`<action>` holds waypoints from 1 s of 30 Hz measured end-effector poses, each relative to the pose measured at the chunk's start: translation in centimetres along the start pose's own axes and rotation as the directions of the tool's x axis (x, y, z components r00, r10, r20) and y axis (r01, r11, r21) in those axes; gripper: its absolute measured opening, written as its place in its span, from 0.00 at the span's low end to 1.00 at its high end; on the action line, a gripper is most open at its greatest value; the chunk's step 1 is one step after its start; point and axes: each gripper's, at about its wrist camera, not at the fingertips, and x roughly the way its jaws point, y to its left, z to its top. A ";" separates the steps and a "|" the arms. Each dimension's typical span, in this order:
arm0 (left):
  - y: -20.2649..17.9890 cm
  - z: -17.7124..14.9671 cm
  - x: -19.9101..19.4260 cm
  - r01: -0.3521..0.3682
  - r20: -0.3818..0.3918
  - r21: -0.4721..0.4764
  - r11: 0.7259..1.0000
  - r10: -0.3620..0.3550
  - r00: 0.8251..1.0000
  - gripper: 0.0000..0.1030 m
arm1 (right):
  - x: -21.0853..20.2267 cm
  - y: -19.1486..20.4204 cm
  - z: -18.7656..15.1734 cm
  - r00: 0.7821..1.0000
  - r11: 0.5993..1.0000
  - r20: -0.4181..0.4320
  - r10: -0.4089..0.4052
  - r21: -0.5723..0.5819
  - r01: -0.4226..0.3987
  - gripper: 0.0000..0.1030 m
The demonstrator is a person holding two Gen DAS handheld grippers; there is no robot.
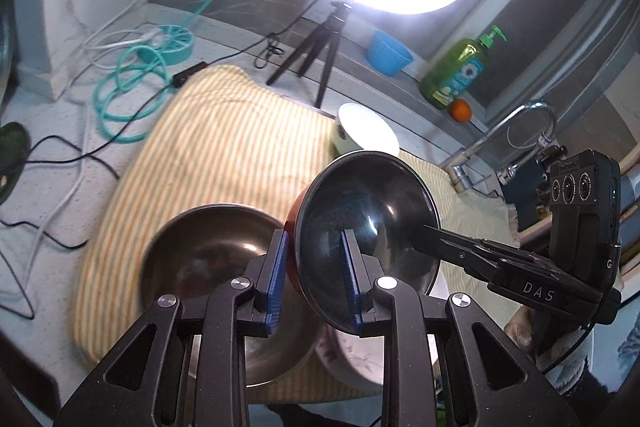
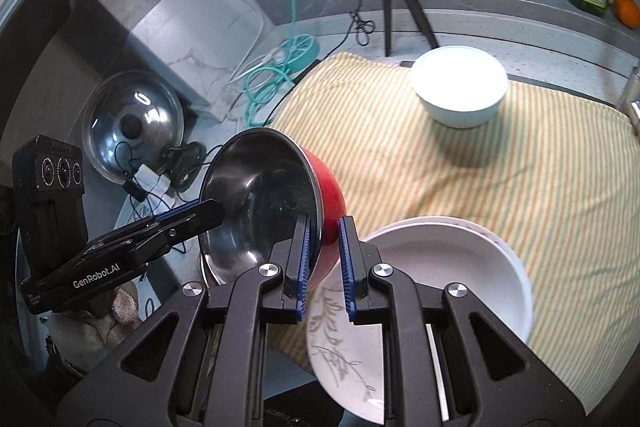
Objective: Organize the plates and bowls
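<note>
1. Red outside and dark inside, the bowl (image 1: 362,223) hangs tilted between both grippers, clear of the striped cloth (image 1: 224,147); two grips on opposite rims keep it from swinging.
2. Closed on the rim nearest its own camera, the left gripper (image 1: 314,279) has one pad inside the bowl and one outside; the right gripper (image 2: 324,267) pinches the opposite rim likewise.
3. At nine o'clock of the red bowl in the left view, a steel bowl (image 1: 208,251) sits on the cloth, probably the nesting target.
4. At five o'clock in the right view lie stacked white plates (image 2: 440,291), already grouped.
5. At one o'clock, well apart, a white bowl (image 2: 458,91) waits on the cloth that covers the counter (image 1: 52,155).
</note>
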 end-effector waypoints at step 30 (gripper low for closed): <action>6.6 -2.4 -1.0 -0.081 -0.066 -0.085 0.993 0.075 0.995 0.22 | 7.9 4.6 -1.2 0.983 0.997 -0.181 0.023 -0.066 -0.035 0.14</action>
